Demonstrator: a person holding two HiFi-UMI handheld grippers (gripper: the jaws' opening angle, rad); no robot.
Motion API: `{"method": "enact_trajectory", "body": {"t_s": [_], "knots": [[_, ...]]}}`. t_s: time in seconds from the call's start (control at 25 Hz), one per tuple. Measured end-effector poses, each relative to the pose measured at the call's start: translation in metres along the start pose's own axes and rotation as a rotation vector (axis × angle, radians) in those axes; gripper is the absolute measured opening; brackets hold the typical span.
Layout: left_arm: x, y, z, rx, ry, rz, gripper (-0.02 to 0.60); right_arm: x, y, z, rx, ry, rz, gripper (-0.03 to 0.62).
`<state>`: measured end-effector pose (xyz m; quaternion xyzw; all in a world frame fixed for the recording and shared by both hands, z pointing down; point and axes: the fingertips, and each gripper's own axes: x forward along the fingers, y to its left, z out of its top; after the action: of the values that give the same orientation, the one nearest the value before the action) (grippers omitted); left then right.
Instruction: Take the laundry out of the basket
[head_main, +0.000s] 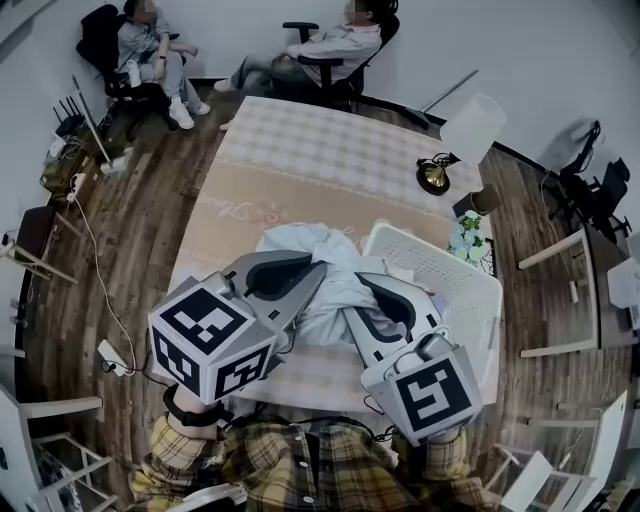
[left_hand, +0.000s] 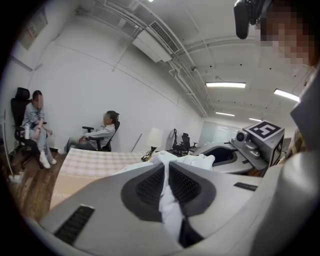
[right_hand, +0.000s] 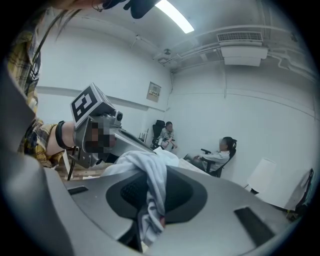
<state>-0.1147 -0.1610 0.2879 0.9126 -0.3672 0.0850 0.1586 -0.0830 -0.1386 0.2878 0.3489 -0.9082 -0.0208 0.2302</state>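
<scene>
My left gripper (left_hand: 167, 170) is clamped on a fold of the pale blue-white fabric garment (head_main: 310, 245). My right gripper (right_hand: 156, 175) is clamped on a second fold of the same garment. Two grips share the load and prevent the cloth from trailing. The garment hangs bunched between both tools, just left of the white perforated plastic laundry basket (head_main: 455, 275), above the beige checked tablecloth (head_main: 300, 150), the likely deposit area.

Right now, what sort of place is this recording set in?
Probably an office or lab room staged as a bedroom: a bed with a table lamp beside it, yet office chairs around it and strip lights overhead.
</scene>
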Motion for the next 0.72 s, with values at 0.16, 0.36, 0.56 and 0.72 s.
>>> {"method": "enact_trajectory", "body": {"t_s": [0.16, 0.36, 0.56, 0.72], "knots": [[-0.031, 0.034, -0.007, 0.0, 0.015, 0.017, 0.038, 0.033, 0.03, 0.015, 0.009, -0.009, 0.019, 0.092], [-0.066, 0.073, -0.02, 0.004, 0.041, 0.051, 0.038, 0.074, 0.064, 0.026, 0.033, -0.022, 0.053, 0.092], [-0.072, 0.084, -0.043, -0.023, 0.092, 0.069, 0.038, 0.089, 0.08, 0.01, 0.089, -0.023, 0.092, 0.092], [-0.069, 0.098, -0.078, -0.045, 0.129, 0.078, 0.038, 0.108, 0.092, -0.019, 0.131, 0.013, 0.092, 0.093]]}}
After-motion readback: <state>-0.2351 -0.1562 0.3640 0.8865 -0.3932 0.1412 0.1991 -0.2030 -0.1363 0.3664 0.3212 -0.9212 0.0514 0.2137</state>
